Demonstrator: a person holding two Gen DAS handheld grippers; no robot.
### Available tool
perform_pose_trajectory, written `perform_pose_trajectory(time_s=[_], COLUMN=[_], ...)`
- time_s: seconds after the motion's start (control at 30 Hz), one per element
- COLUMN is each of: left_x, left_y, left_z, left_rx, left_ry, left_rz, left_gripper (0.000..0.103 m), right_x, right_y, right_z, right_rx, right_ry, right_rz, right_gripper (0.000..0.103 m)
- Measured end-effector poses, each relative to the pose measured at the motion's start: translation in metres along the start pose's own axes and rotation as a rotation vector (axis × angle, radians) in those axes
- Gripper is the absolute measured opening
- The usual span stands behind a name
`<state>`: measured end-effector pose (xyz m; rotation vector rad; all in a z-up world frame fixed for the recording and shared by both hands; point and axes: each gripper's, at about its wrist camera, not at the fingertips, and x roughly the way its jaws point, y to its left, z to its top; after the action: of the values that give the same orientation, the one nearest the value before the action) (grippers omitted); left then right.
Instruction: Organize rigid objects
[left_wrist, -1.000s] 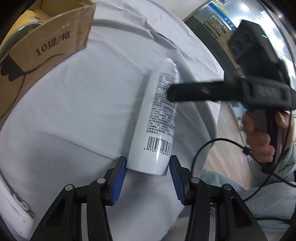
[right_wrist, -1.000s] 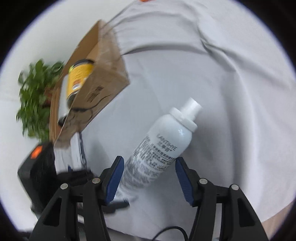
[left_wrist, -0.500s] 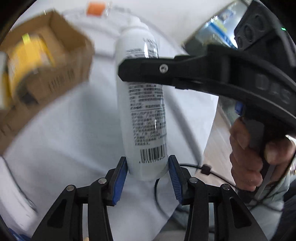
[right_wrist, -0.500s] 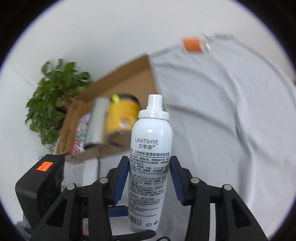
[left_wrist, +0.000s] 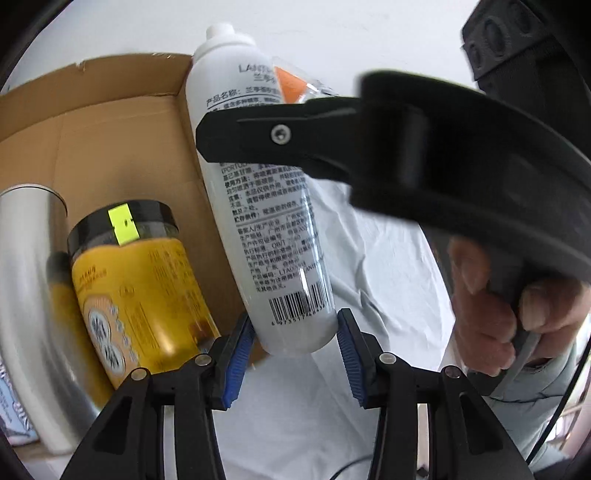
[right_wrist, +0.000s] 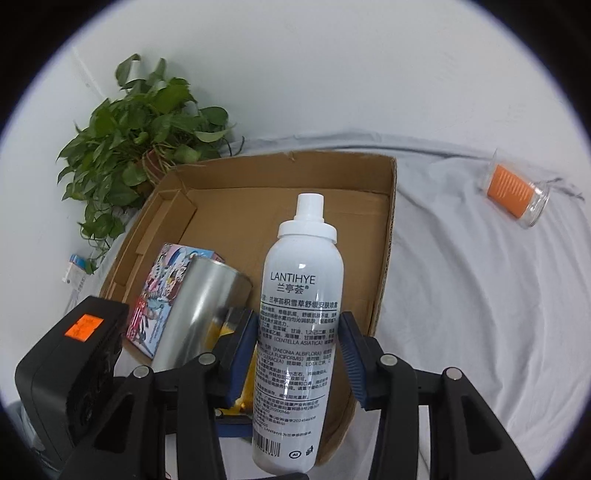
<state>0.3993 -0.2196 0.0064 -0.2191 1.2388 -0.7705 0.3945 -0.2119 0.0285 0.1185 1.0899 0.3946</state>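
In my right wrist view, one leafy plant (right_wrist: 142, 125) stood far left. The cardboard box (right_wrist: 291, 173) held one printed carton (right_wrist: 162, 291), one silver can (right_wrist: 199, 306) and one yellow jar (left_wrist: 136, 295). My left gripper (left_wrist: 291, 354) and right gripper (right_wrist: 295, 358) both clamped the white spray bottle (right_wrist: 301, 332), labelled LANTIHYE, upright at the box's right wall. One orange-filled clear cup (right_wrist: 515, 194) lay on the sheet-covered worktop (right_wrist: 480, 295).
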Motion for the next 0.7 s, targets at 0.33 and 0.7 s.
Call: perform_pose_trajectory(time_s=[0.33,0.7], left_x=[-0.001,-0.220], left_y=[0.004,0.014], left_z=[-0.006,-0.132], left_rx=[-0.023,0.129], left_ry=[0.037,-0.549], left_rz=[-0.022,0.351], left_gripper=[0.050,0.103], right_x=[0.042,-0.058], right_y=[-0.010,0.113], right_z=[-0.027,-0.143], right_rx=[0.135,-0.096], right_ry=[0.119,-0.223], right_rz=[-0.093,-0.221], right_gripper=[0.042,0.087])
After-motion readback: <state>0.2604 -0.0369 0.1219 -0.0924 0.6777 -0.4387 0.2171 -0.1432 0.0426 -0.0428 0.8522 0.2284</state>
